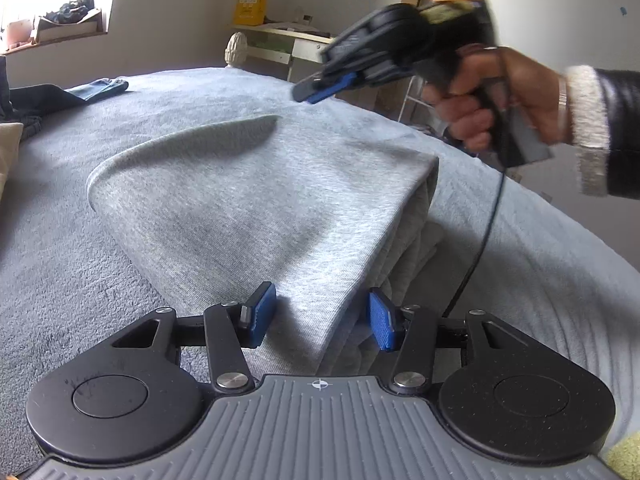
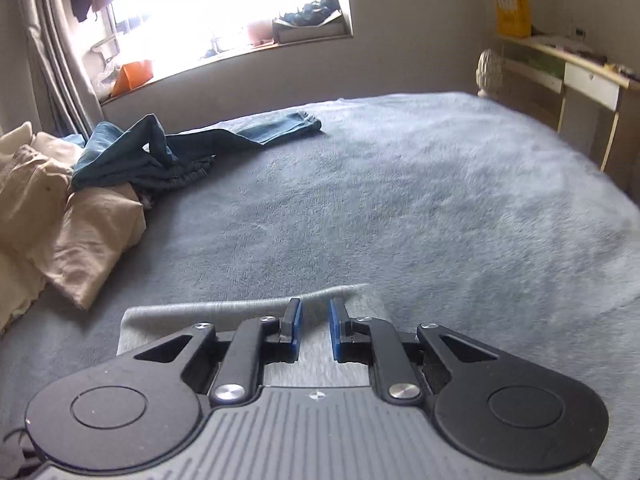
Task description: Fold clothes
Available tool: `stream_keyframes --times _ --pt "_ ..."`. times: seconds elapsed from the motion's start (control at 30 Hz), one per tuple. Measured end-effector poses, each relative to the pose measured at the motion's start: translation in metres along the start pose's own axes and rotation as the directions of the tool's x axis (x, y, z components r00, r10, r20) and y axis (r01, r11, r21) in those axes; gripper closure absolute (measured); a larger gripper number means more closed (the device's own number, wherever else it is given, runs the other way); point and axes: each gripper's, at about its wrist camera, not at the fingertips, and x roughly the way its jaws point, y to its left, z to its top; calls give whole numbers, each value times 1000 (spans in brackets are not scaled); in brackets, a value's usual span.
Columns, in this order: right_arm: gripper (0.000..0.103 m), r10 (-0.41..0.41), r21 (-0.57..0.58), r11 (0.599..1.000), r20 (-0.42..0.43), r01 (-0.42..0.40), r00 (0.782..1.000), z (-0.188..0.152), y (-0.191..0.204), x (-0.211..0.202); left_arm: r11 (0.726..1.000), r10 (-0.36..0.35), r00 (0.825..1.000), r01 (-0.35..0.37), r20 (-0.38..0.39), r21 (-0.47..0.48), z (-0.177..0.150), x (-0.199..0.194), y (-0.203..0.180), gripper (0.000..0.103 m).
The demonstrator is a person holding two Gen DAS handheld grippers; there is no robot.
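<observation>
A folded grey sweatshirt-like garment (image 1: 248, 208) lies on the blue-grey blanket (image 1: 72, 280) of a bed. My left gripper (image 1: 321, 318) is low over its near corner, with the blue pads (image 1: 260, 316) standing apart on either side of the folded edge and not pressing it. A hand (image 1: 500, 92) holds my right gripper (image 1: 316, 90) in the air above the garment's far right side. In the right wrist view the right gripper (image 2: 314, 328) shows only a narrow gap between its pads, with nothing in it, and the garment's edge (image 2: 180, 312) lies beneath.
Blue jeans (image 2: 160, 152) lie crumpled at the bed's far left, next to beige pillows (image 2: 60, 208). A desk (image 2: 580, 76) with a yellow bag (image 2: 512, 8) stands beyond the bed's far right corner. A cable (image 1: 488, 220) hangs from the right gripper.
</observation>
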Motion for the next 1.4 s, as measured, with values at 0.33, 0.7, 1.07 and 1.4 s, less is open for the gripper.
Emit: stream_keyframes --times 0.33,0.7,1.07,1.4 --pt "88 -65 145 986 -134 84 989 -44 -35 21 1000 1 1000 -1 -2 22 0 4 1 53" --pt "87 -2 20 1000 20 1 1000 -30 3 -51 1000 8 1000 -7 -11 14 1 5 2 53" --pt "88 -8 41 999 -105 13 994 -84 0 -27 1000 4 1000 -4 -11 -20 10 -3 4 53" --pt "87 -8 55 998 -98 14 995 -86 0 -28 1000 -17 998 17 62 2 20 -18 -6 56"
